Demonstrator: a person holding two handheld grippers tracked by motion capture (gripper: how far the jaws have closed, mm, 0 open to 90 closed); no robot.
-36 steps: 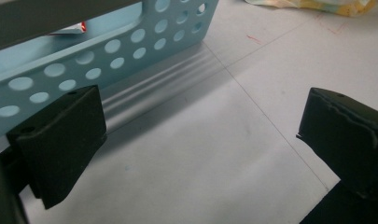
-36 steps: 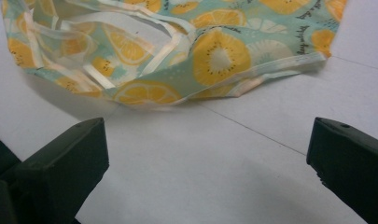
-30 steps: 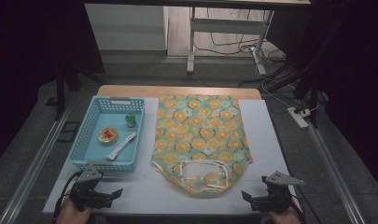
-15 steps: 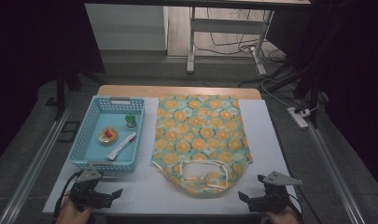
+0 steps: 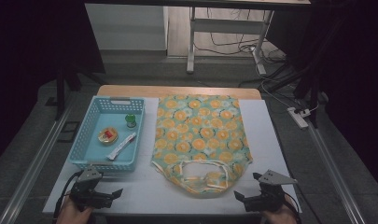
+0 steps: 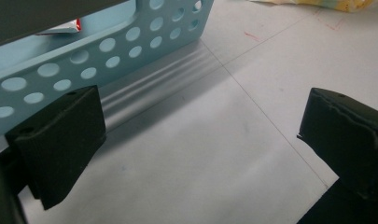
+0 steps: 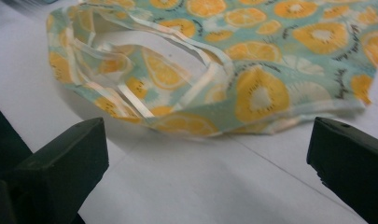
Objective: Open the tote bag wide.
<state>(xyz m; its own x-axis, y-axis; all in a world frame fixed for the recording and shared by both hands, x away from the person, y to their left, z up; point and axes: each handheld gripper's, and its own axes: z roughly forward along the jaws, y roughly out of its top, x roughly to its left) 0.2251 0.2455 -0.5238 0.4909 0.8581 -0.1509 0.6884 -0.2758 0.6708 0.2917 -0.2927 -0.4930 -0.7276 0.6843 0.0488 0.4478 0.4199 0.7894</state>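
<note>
A cloth bag (image 5: 200,135) printed with orange slices lies flat in the middle of the white table cover, its pale handles (image 5: 203,170) at the near end. My right gripper (image 5: 246,187) rests at the near edge, just right of the bag's mouth, open and holding nothing. In the right gripper view the bag's mouth and handles (image 7: 177,70) lie just beyond the open jaws of the right gripper (image 7: 205,154). My left gripper (image 5: 113,193) sits at the near left, open and empty. The left gripper (image 6: 200,135) has its left jaw close to the blue basket's wall (image 6: 107,51).
The blue perforated basket (image 5: 86,154) stands left of the bag. It holds a small green item (image 5: 130,121), a round red and yellow item (image 5: 108,136) and a white tube (image 5: 122,145). Bare white cover (image 5: 266,130) lies right of the bag.
My right gripper has edged a little to the left, closer to the bag's mouth. The left gripper and the bag have stayed put.
</note>
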